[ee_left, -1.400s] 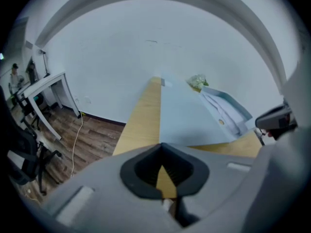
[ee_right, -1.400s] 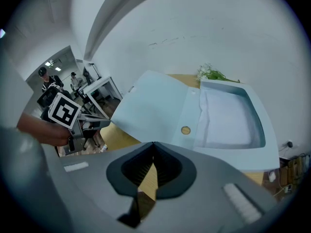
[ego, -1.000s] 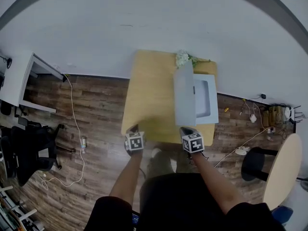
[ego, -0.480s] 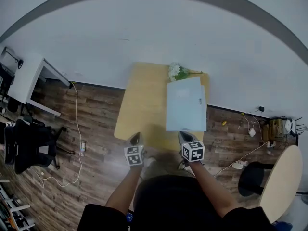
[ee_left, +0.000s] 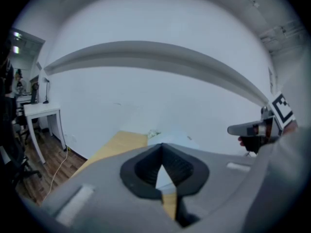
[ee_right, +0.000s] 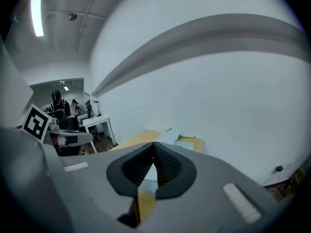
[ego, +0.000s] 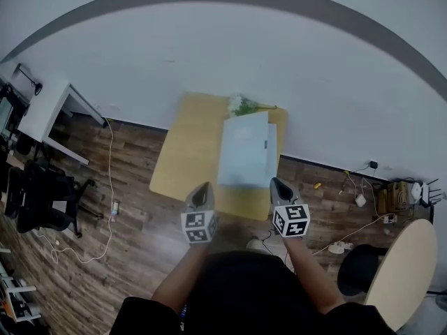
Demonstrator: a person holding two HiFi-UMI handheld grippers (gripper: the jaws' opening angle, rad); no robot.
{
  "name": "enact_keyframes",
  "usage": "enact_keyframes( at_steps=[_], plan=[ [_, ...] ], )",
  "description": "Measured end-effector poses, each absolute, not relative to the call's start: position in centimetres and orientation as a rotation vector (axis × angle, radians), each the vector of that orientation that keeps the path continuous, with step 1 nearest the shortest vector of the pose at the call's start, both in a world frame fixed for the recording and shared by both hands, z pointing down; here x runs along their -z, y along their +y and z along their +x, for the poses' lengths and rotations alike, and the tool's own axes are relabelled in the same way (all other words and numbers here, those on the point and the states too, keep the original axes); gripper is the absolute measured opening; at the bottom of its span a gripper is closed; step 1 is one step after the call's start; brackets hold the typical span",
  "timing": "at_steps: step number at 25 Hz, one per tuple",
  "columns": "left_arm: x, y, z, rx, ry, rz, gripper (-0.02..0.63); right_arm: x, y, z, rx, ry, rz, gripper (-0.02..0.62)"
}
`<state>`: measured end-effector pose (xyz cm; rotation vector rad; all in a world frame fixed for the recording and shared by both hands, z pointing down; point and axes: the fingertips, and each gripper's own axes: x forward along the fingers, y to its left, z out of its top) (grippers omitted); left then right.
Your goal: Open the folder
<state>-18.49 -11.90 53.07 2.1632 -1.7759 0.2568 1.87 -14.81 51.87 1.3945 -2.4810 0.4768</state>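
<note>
A pale blue folder (ego: pixel 244 151) lies flat on the right half of the wooden table (ego: pixel 188 152), with a narrow strip of a lower leaf showing along its right side. White flowers (ego: pixel 241 105) lie just behind it. Both grippers hang in the air off the table's near edge, apart from the folder. My left gripper (ego: pixel 202 187) is shut and empty, its tips meeting in the left gripper view (ee_left: pixel 162 144). My right gripper (ego: pixel 278 183) is also shut with nothing in it (ee_right: pixel 153 143). Past each pair of jaws I see the folder (ee_left: pixel 167 136) on the table.
A white desk (ego: pixel 52 110) and a black office chair (ego: pixel 42 204) stand at the left, with a white cable (ego: pixel 112 180) on the wood floor. At the right are a black stool (ego: pixel 360 271), a round wooden table (ego: pixel 405 271) and plugs (ego: pixel 398 190). The white wall runs behind the table.
Both grippers have risen and drawn back from the table's near edge. A second ago a leaf of the folder stood raised; now the folder lies flat.
</note>
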Motion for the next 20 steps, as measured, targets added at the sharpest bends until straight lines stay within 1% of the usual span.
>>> enact_keyframes(
  at_steps=[7,20],
  plan=[
    [-48.2,-11.8,-11.2,-0.175,-1.827,2.278,0.002,-49.6,-14.2,8.8,-0.394,-2.475,1.46,0.002],
    [-46.1,-11.5,-5.1,-0.131,-1.852,2.336,0.002,-47.8,-13.1,14.7,-0.336,-2.534,1.462,0.003]
  ],
)
